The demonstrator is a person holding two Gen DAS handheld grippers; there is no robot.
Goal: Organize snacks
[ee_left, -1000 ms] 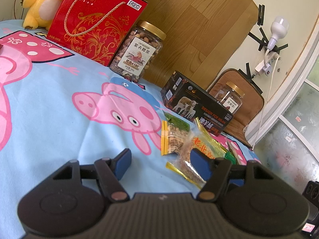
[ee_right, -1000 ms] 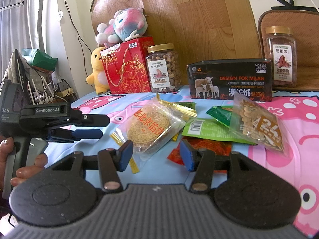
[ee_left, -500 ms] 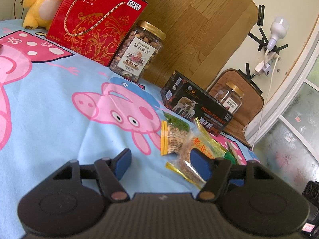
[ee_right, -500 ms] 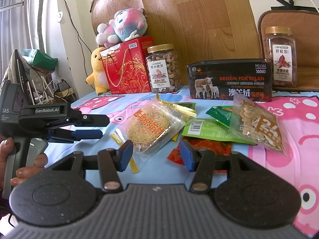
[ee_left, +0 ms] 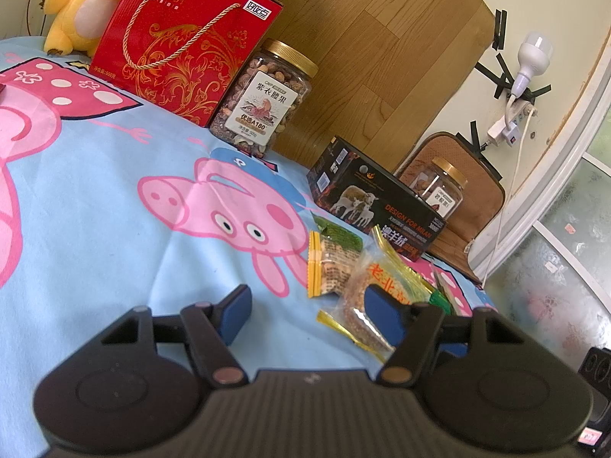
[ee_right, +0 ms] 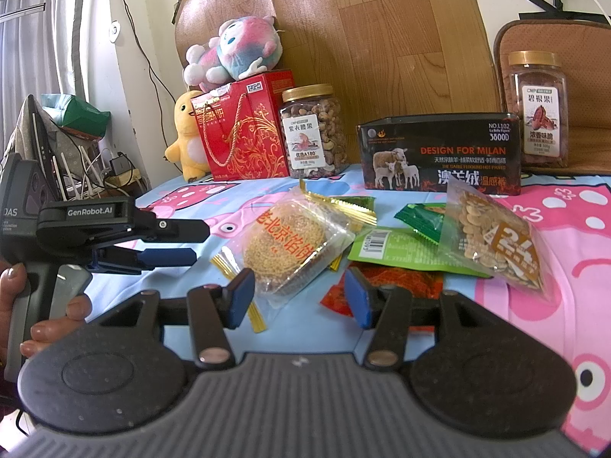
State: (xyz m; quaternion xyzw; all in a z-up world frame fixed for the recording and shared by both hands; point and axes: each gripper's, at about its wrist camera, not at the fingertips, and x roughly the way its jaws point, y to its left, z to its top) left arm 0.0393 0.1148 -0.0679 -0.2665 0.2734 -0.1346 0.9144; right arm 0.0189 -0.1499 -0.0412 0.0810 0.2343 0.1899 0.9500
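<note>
A pile of snack packets lies on the cartoon-pig sheet (ee_right: 565,229): a clear-wrapped round pastry (ee_right: 290,248) with gold edges, a seed packet (ee_right: 492,236), a light green packet (ee_right: 397,248), a dark green packet (ee_right: 420,217) and a red packet (ee_right: 404,282). My right gripper (ee_right: 299,297) is open and empty just in front of the pastry. My left gripper (ee_left: 309,313) is open and empty, left of the pile; the pastry (ee_left: 378,290) lies by its right finger. It also shows in the right wrist view (ee_right: 168,244), held in a hand.
Along the back stand a red gift box (ee_right: 244,133), a cashew jar (ee_right: 313,129), a black box (ee_right: 439,152) and a second nut jar (ee_right: 538,107). Plush toys (ee_right: 233,53) sit on and beside the gift box. A wooden board (ee_right: 382,38) leans behind.
</note>
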